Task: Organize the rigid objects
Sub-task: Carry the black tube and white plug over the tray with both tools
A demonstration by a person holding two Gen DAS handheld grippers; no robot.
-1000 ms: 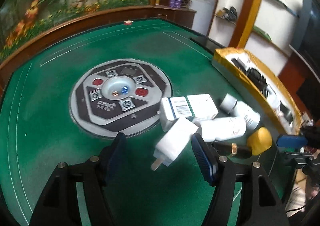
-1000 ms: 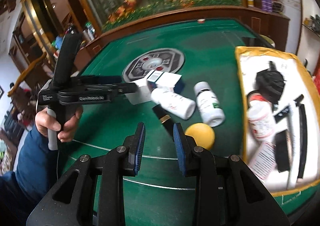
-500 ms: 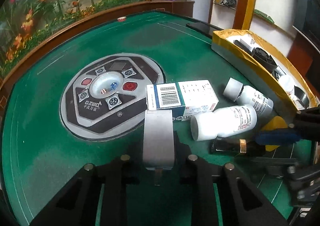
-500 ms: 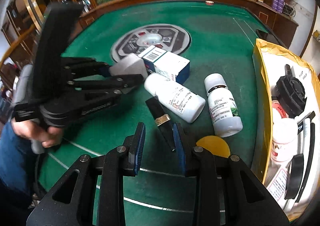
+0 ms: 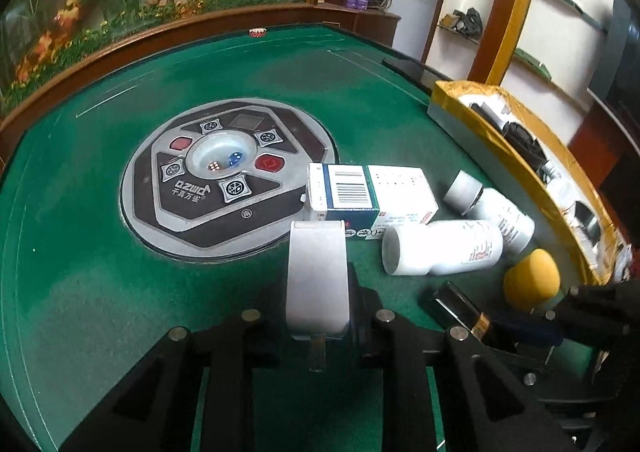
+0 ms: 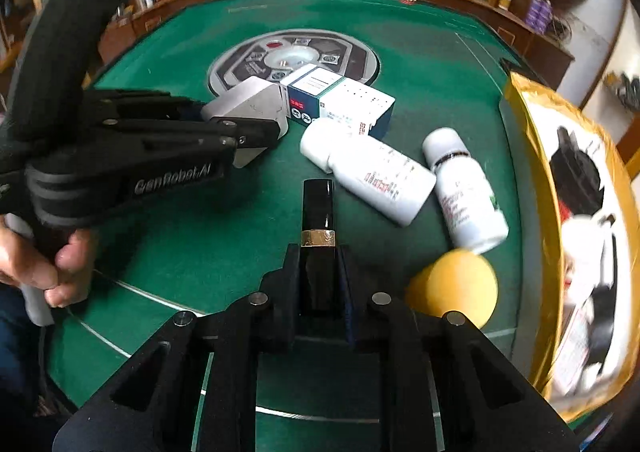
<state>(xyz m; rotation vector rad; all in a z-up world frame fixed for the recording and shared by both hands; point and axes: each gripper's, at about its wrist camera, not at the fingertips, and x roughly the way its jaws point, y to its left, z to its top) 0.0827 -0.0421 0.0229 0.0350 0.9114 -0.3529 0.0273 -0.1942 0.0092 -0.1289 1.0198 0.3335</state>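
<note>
- Fingers of the left gripper point(image 5: 318, 304) are clamped on a white plug adapter point(image 5: 317, 276), pressing on both of its sides; a metal prong sticks out of the adapter's near end, toward the camera.
- In the right wrist view the left gripper point(image 6: 256, 124) comes in from the left with the white plug adapter point(image 6: 250, 108) in its tip, just beside the medicine box; a hand point(image 6: 44, 264) grips its handle at the left edge.
- Fingers of the right gripper point(image 6: 318, 276) have just been closing and now pinch a black tube with a gold band point(image 6: 318, 212), which points straight away from the camera over the green tabletop point(image 6: 192, 244).
- The medicine box point(image 5: 370, 196), white with blue-green sides and a barcode, lies at the edge of the round grey control panel point(image 5: 224, 184) in the tabletop's middle.
- Two white bottles lie on their sides: the wider bottle point(image 5: 444, 248) just in front of the box, the slimmer capped bottle point(image 5: 492, 208) beside it toward the tray.
- A yellow ball-shaped object point(image 5: 530, 284) sits near the bottles, between them and the tray; whether it touches the slim bottle cannot be told.
- A gold-rimmed tray point(image 6: 532, 180) along the tabletop's right side holds black and white items, blurred in the right wrist view.
</note>
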